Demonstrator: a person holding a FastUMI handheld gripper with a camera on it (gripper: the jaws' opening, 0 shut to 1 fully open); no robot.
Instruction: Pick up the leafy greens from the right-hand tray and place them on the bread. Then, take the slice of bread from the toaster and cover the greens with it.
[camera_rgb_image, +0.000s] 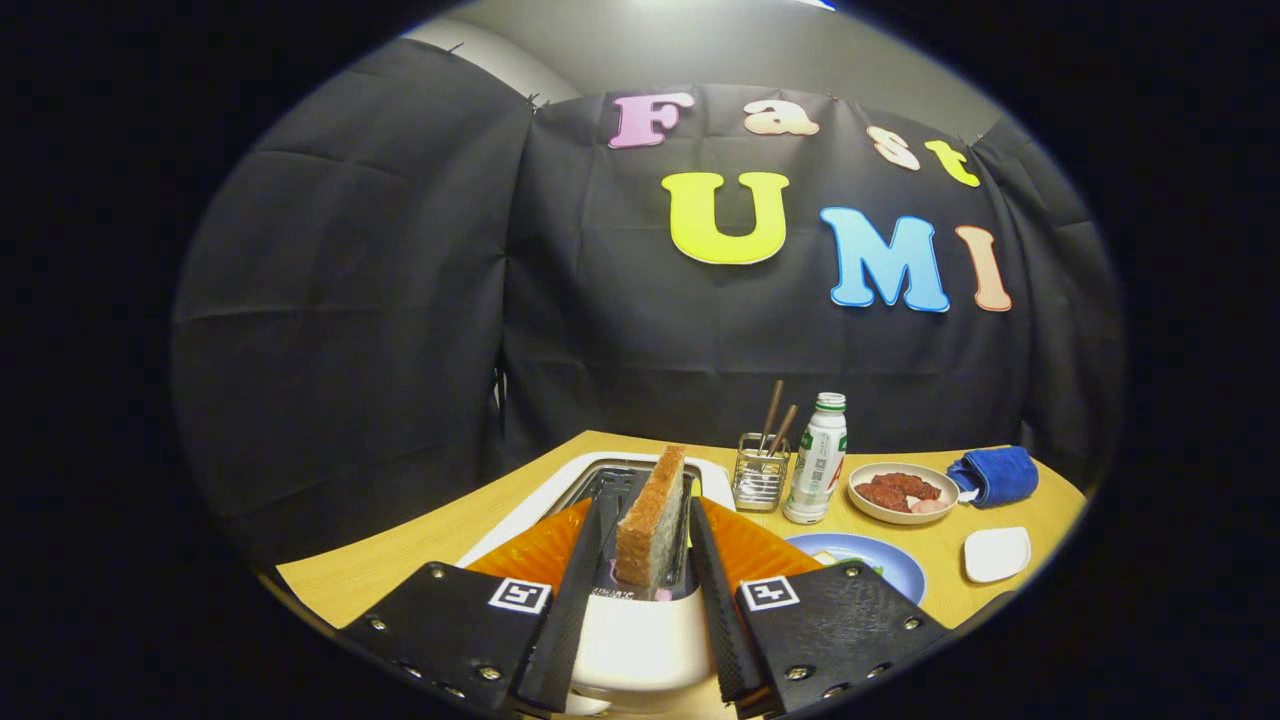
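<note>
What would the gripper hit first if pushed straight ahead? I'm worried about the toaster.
The slice of bread already stands between the gripper fingers, over the toaster. Beyond it, probably the toaster's far end; depth is unclear.

Black cloth wall (400, 300), grey ceiling (720, 40), wooden table (380, 570).

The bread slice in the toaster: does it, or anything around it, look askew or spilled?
Nothing stands out. The bread slice stands on edge above the white toaster, between the fingers of the gripper, which look closed on it. The bottle beyond stands upright; no spill.
</note>
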